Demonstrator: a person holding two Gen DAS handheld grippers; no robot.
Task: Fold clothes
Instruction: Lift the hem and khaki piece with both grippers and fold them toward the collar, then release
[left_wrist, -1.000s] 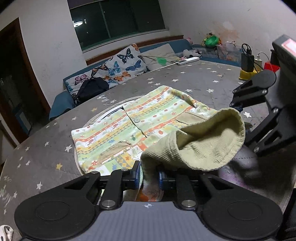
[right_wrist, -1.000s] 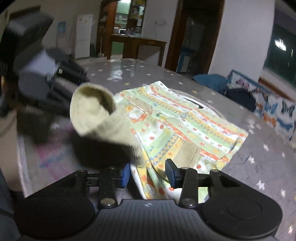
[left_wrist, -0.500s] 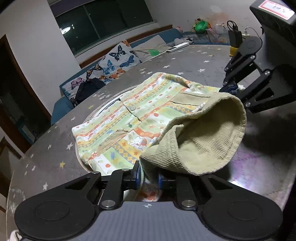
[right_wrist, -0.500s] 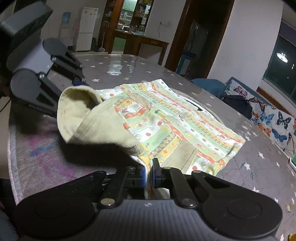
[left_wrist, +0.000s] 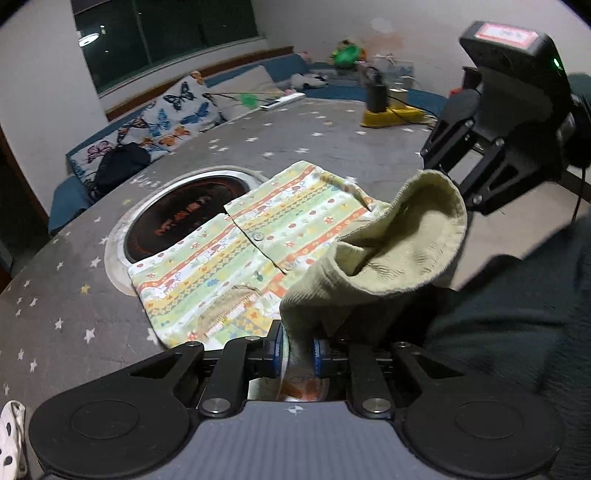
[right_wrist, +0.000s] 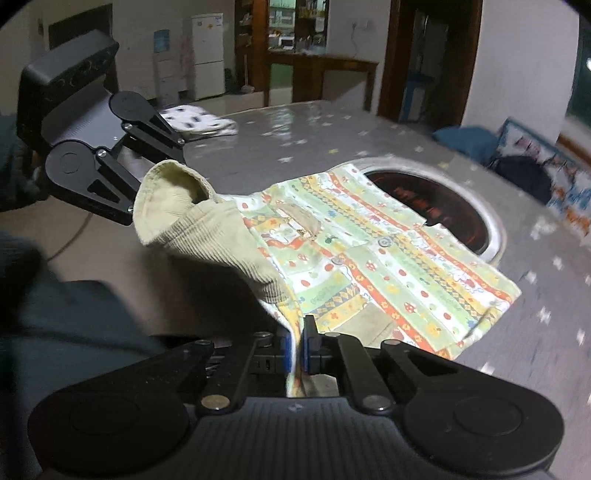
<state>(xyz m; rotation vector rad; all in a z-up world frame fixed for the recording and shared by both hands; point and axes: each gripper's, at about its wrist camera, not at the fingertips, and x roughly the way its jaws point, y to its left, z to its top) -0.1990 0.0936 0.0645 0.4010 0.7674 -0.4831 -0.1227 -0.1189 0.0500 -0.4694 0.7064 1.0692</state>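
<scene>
Both my grippers were clamped on the near hem of the patterned green, yellow and orange child's jacket with olive corduroy hood (left_wrist: 273, 251). My left gripper (left_wrist: 297, 350) pinched the cloth below the hood; my right gripper (right_wrist: 294, 349) had its jaws tight on the hem's other corner. A second ago that right one gaped wide beside the cloth, so the second hold was now made. The jacket had also slid toward me: the round dark inset plate with a steel rim (left_wrist: 184, 218) in the grey star-printed table (left_wrist: 55, 295), covered before, now showed beyond it. I judged that meant I was dragging the jacket into place for a fold.

The count: one jacket, one hood flopped between my grippers, two buttons visible on the front, and one white spotted cloth (right_wrist: 195, 120) folded at the table's far side.
</scene>
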